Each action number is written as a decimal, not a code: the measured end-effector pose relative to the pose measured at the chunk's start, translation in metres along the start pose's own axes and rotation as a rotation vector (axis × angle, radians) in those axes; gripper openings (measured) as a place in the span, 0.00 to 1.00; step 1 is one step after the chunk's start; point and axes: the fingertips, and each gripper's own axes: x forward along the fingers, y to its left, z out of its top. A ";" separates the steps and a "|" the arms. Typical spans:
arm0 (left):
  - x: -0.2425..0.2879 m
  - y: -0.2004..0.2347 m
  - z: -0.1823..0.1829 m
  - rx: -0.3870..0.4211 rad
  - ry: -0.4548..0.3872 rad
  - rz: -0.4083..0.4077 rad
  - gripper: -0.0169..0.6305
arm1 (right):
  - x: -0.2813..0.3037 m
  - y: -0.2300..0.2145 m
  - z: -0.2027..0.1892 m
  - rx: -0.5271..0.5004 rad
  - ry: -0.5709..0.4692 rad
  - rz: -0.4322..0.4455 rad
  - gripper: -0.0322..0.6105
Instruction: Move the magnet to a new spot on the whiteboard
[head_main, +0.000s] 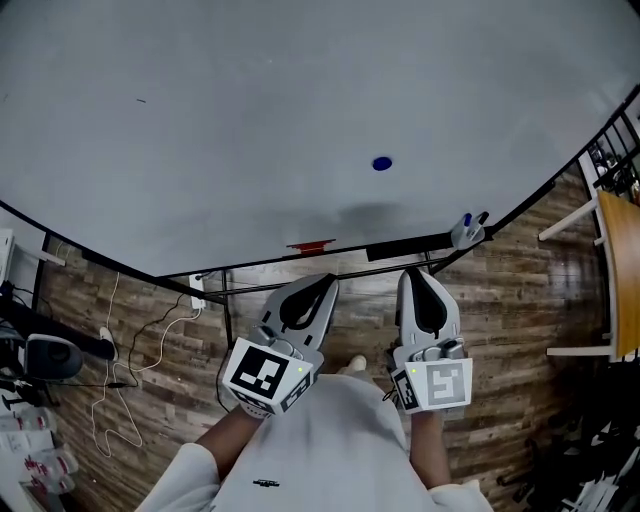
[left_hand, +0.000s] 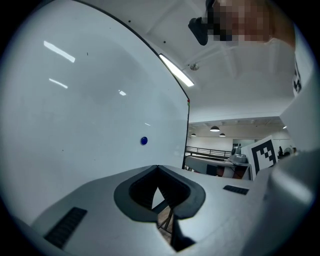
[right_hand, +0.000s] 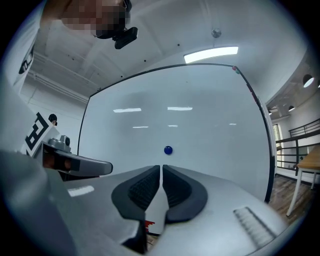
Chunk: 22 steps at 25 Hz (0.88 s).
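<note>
Whiteboard fills the head view, pale, bearing the magnet, a small round blue dot right of centre. Well short of it, the left gripper and right gripper point boardward side by side. The left's jaws meet at the tips; the right's are barely a slit apart. Both are empty. The forearms are cut off below.

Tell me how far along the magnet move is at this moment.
Done: nothing that shows. The blue magnet sits on the whiteboard with no gripper on it; whether that is its new spot cannot be told. In hand: nothing. The left gripper and right gripper hang low, short of the board, jaws together and empty. Left, if it is unmoved: reach, grip, place it elsewhere.
</note>
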 end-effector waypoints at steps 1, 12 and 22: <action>0.000 -0.001 0.001 0.000 -0.003 0.003 0.04 | 0.002 0.000 0.001 -0.003 0.000 0.005 0.08; -0.001 0.012 0.019 0.020 -0.039 0.017 0.04 | 0.031 0.001 0.020 -0.061 -0.037 0.013 0.23; 0.006 0.028 0.028 0.026 -0.053 0.024 0.04 | 0.073 -0.003 0.031 -0.080 -0.048 -0.009 0.29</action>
